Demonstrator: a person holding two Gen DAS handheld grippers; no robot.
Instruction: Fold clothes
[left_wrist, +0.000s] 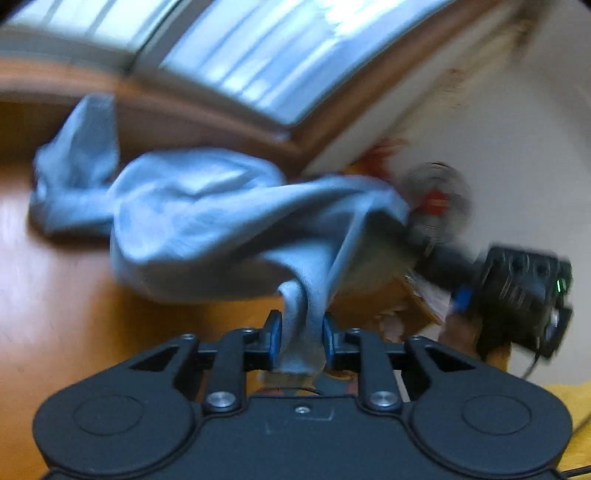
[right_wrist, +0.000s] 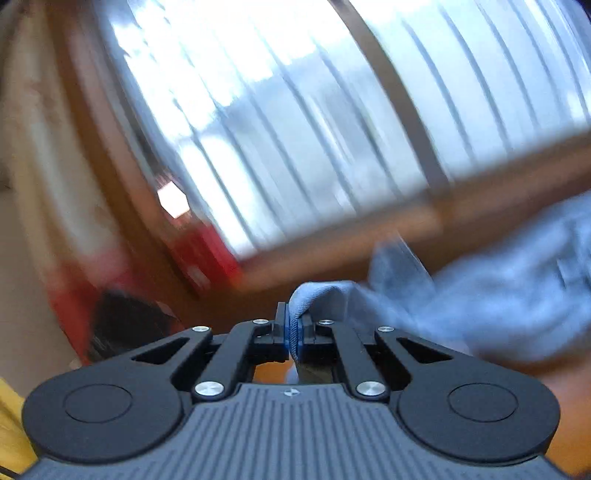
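Observation:
A light blue-grey garment lies bunched and partly lifted above an orange-brown wooden table. My left gripper is shut on a gathered fold of it, the cloth pinched between the blue pads. The right gripper shows in the left wrist view as a black block at the right, with the garment stretched toward it. In the right wrist view my right gripper is shut on a ribbed edge of the same garment, which trails off to the right. Both views are blurred.
A large window with vertical bars in a brown wooden frame runs behind the table. A fan stands by the white wall. Red objects sit at the left. Yellow fabric shows at the lower right.

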